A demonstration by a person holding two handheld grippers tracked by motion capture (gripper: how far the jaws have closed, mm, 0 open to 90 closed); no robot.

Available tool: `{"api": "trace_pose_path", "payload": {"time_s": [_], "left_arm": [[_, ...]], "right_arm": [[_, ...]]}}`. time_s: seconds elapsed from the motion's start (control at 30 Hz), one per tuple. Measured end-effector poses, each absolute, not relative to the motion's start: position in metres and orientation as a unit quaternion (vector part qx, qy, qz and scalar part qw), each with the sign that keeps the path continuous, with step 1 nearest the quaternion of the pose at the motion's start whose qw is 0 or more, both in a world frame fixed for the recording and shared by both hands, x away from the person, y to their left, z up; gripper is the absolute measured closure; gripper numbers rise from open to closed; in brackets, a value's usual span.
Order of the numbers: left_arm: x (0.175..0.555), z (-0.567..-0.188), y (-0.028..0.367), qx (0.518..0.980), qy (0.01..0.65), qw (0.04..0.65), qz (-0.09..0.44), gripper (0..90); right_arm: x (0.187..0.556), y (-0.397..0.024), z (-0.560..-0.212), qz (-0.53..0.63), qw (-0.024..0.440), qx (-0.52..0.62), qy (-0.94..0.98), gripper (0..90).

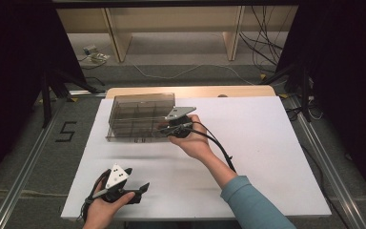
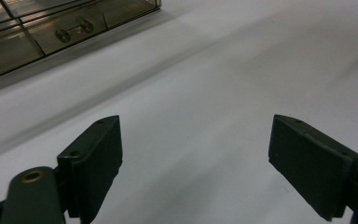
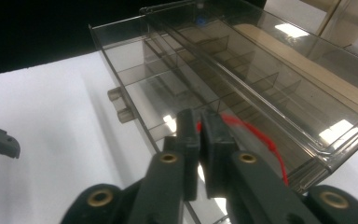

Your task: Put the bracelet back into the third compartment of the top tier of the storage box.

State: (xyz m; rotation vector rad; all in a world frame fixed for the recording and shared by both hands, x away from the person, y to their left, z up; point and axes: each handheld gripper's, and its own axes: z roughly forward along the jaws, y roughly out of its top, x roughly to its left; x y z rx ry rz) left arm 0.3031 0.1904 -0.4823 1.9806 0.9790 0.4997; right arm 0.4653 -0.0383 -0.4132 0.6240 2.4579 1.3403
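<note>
The clear smoky-grey plastic compartment box [image 1: 140,117] lies on the white counter [image 1: 248,143], toward its far left part, with its lid closed and the inner dividers showing through. The right tool [image 1: 164,129] sits at the box's near right corner, held by the person's right hand [image 1: 195,143]. In the right gripper view its jaws are almost together over the box's front edge, with a thin red thread [image 3: 261,140] pinched between them and trailing off to the right along the box wall. Two small hinge-like lugs stick out from the box's side. The left tool [image 1: 143,187] rests low at the near left of the counter, well apart from the box, its jaws spread wide with nothing between them.
</note>
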Motion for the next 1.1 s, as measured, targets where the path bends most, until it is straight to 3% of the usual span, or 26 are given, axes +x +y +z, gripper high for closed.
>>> {"api": "trace_pose_path", "payload": {"time_s": [0.73, 1.1], "left_arm": [[0.303, -0.482, 0.191, 0.791, 0.392, 0.424, 0.201, 17.3], [0.303, -0.482, 0.190, 0.792, 0.392, 0.424, 0.200, 17.3]], "right_arm": [[0.466, -0.046, -0.408, 0.465, 0.148, 0.226, 0.843, 75.2], [0.459, -0.065, -0.396, 0.463, 0.160, 0.231, 0.841, 59.2]]}}
